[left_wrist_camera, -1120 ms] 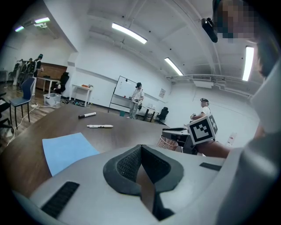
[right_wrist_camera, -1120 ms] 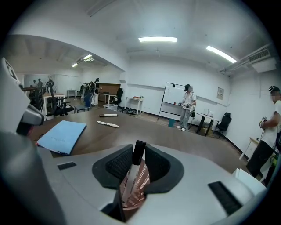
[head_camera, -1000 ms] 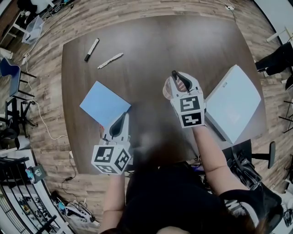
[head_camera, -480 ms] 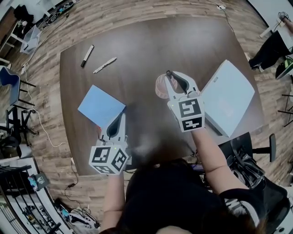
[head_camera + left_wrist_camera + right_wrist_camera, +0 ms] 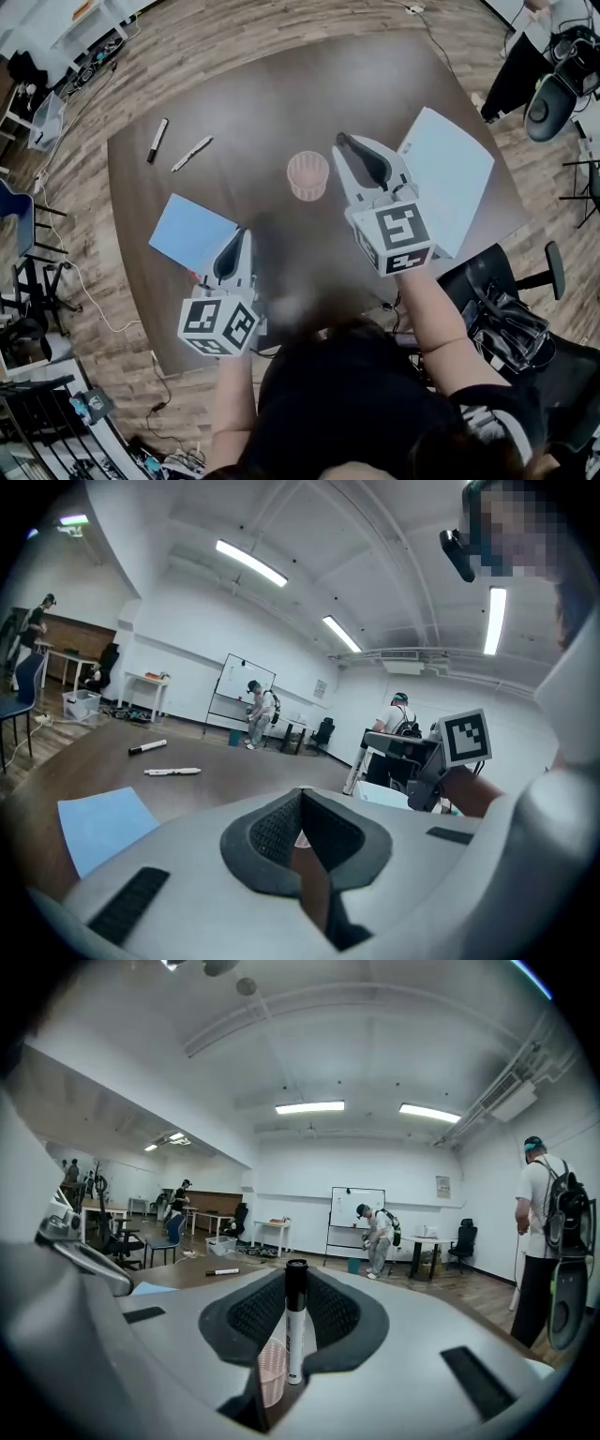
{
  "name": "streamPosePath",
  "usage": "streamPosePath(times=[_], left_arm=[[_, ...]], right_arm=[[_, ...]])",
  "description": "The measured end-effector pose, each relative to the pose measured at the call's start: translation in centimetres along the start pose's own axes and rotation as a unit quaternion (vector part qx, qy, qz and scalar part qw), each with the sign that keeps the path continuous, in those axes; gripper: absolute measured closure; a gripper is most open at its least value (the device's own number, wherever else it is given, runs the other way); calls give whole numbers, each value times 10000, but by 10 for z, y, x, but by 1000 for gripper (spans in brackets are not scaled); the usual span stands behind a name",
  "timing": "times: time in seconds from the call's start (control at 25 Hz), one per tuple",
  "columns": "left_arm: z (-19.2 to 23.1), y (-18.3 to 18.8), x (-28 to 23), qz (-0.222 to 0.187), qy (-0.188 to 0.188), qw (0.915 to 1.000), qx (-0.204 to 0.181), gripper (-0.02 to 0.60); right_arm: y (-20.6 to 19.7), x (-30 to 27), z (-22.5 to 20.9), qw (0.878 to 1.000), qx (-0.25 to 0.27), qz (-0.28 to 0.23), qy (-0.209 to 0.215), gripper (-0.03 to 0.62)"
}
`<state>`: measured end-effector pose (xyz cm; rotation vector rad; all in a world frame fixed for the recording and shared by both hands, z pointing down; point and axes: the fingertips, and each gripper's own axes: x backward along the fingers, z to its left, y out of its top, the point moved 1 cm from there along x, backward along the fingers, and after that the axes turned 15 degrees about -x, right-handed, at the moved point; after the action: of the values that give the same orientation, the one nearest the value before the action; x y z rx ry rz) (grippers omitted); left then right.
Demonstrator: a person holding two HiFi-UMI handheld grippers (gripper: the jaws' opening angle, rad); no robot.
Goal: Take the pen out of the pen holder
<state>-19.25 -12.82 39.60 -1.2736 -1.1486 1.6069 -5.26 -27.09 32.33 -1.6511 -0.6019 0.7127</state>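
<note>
A pink mesh pen holder (image 5: 308,175) stands on the dark wooden table (image 5: 281,94). My right gripper (image 5: 350,150) hangs just right of it and above it. In the right gripper view, the right gripper (image 5: 295,1309) is shut on a white pen with a black cap (image 5: 295,1321), held upright. The pen's lower end is clear of the holder (image 5: 271,1373), which shows low between the jaws. My left gripper (image 5: 234,247) is near the table's front edge beside a blue sheet (image 5: 192,232). In the left gripper view, the left gripper (image 5: 300,803) is shut and holds nothing.
A black marker (image 5: 157,140) and a white pen (image 5: 192,153) lie at the table's far left. A large white sheet (image 5: 442,178) lies at the right, by my right gripper. Office chairs (image 5: 511,319) stand close to the table's right edge. People stand far off in the room.
My right gripper rose and drew back with the pen, lifting it out of the holder, which now stands uncovered to its left. The left gripper lifted a little.
</note>
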Motion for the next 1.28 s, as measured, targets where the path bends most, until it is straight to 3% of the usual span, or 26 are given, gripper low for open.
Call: streamPosePath(times=[0.4,0.56,0.68,0.84,1.0,1.28], left_arm=[[-38,2,-23,11,-636,9979,-116,566],[-53,1,-34,37,-863,9962,-143,566],[-61,0,-41,82,-992,9949,-168,566],[-69,-4,-46,156,-1088,9938,-191,566],[-71,-7,-47,203,-1087,9936,-221,566],[-70,-13,-49,278,-1038,9939,-232,566]], right_arm=[[-5,55,-59,9934,635,326,-902,510],[-25,74,-86,9794,1308,875,-1266,510],[-46,82,-102,9604,1945,1416,-1408,510],[-83,88,-115,9316,2654,2066,-1382,510],[-108,89,-117,9123,3131,2344,-1217,510],[-143,81,-113,9001,3354,2675,-758,508]])
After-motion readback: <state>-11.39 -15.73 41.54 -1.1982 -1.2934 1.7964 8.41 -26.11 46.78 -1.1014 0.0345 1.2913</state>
